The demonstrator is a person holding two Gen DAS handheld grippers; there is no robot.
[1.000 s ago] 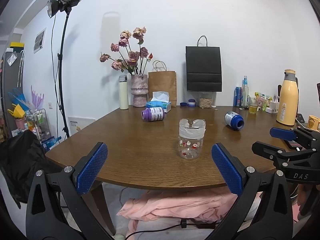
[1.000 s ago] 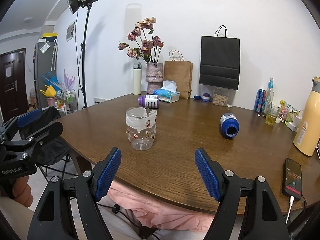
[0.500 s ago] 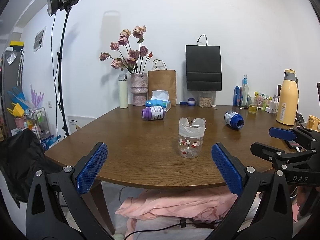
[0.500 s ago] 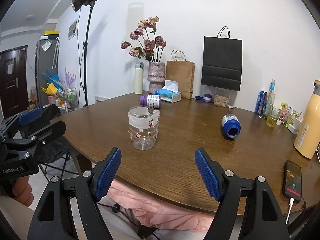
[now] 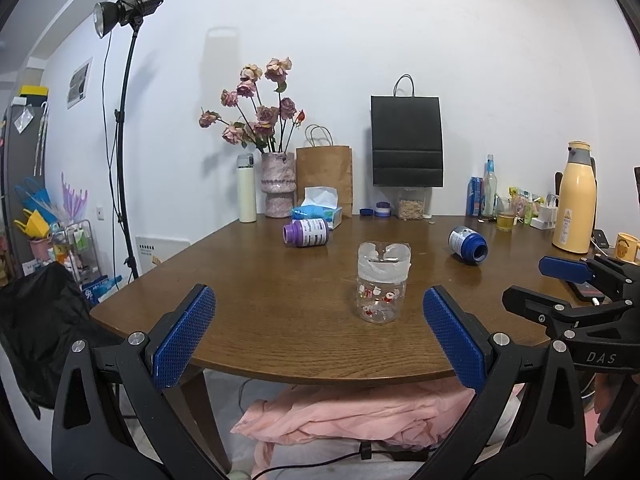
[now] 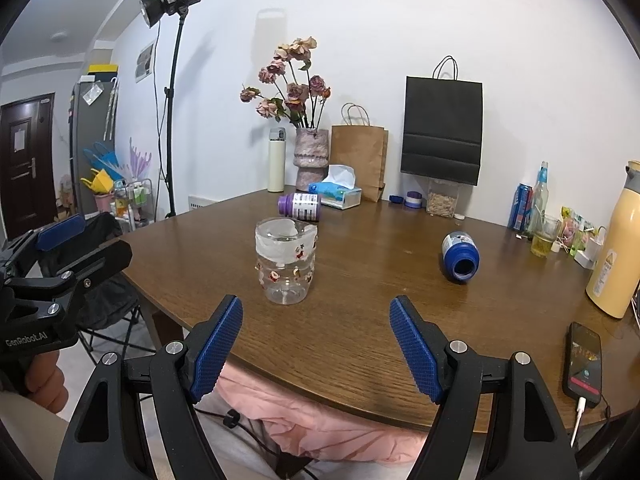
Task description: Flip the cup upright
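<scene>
Nothing has shifted since the earlier frames. We hold both the left gripper (image 5: 318, 334) and right gripper (image 6: 316, 346) wide open and empty. The clear cup (image 6: 285, 261) stands vertical, ahead-left of the right gripper.

Glossy wood-grain table (image 5: 280, 280); clear, seemingly plastic cup (image 5: 383, 282); textured blue tongs pads (image 5: 184, 336).

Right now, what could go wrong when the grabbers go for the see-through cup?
The clear cup stands near the table's front edge, so a nudge from the open right gripper might push it off. It looks smooth, so it could slip from the blue pads. The blue bottle lies on its side and may roll if bumped.
</scene>
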